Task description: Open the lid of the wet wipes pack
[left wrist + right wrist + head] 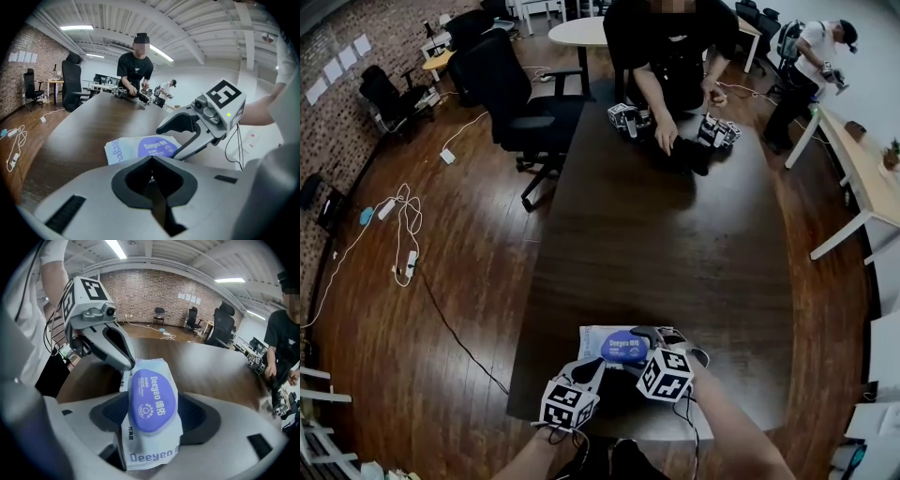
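Note:
The wet wipes pack [598, 339], white with a purple oval lid [625, 348], lies flat on the dark table [656, 234] near its front edge. My right gripper [652, 342] hangs over the pack's right end, tilted down, with its jaws wide open. In the right gripper view the pack [152, 446] and its lid [152, 399] fill the gap between the jaws of the right gripper [152, 420]. My left gripper [592, 367] sits just in front of the pack, empty and shut. In the left gripper view, the left gripper [151, 161] points at the pack [123, 151].
A person [670, 56] stands at the table's far end, handling other grippers [628, 120]. A black office chair [520, 103] stands at the far left of the table. Cables [398, 225] lie on the wooden floor to the left. A white table [862, 178] is on the right.

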Demonstrator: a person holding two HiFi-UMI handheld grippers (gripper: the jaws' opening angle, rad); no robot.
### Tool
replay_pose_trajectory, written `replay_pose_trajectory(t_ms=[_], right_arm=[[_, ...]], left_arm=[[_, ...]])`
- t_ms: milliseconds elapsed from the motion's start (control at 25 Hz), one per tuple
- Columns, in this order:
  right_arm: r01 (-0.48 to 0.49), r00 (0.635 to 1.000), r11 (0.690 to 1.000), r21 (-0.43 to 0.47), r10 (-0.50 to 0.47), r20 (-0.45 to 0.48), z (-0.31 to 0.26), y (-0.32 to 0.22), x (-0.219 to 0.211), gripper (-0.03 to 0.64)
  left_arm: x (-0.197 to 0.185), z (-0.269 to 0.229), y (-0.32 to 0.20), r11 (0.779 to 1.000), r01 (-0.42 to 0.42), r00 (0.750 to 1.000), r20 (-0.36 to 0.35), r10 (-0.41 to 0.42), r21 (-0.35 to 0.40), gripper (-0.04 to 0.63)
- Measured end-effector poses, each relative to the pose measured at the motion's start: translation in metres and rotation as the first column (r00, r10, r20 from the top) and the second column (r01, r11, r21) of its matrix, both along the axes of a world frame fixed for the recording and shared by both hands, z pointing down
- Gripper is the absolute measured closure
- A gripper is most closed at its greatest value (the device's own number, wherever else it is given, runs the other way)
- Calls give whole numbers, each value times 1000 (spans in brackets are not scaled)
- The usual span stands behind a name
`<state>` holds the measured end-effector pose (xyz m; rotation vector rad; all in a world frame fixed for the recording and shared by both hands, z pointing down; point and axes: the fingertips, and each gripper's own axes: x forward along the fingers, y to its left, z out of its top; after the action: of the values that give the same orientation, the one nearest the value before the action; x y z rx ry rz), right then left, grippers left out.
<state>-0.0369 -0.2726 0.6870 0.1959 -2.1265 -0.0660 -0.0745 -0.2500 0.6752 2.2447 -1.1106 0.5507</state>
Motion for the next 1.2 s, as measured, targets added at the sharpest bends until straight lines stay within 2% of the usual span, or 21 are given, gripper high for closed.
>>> replay_pose_trajectory(t_ms=[280,520,680,1080,1200], right_arm=[[24,999,999,-29,-25,-24,12,-4,0,305],[4,1000,989,-146,-4,1,16,-5,0,305],[6,1000,968,-250,-7,-2,15,-6,2,305],[-16,999,913,-407,35,38,16,-12,5,305],[-34,995,880,-474,74,65,13,-14,4,305]], left_arm=[[8,8,0,1000,-12,1000,-1,12,-25,594],[9,17,2,999,-26,1000,4,26,-48,594],[10,19,1,998,-38,999,11,39,-59,594],[14,18,-1,998,-40,999,18,41,-45,594],[12,19,-2,998,-39,999,35,41,-48,594]])
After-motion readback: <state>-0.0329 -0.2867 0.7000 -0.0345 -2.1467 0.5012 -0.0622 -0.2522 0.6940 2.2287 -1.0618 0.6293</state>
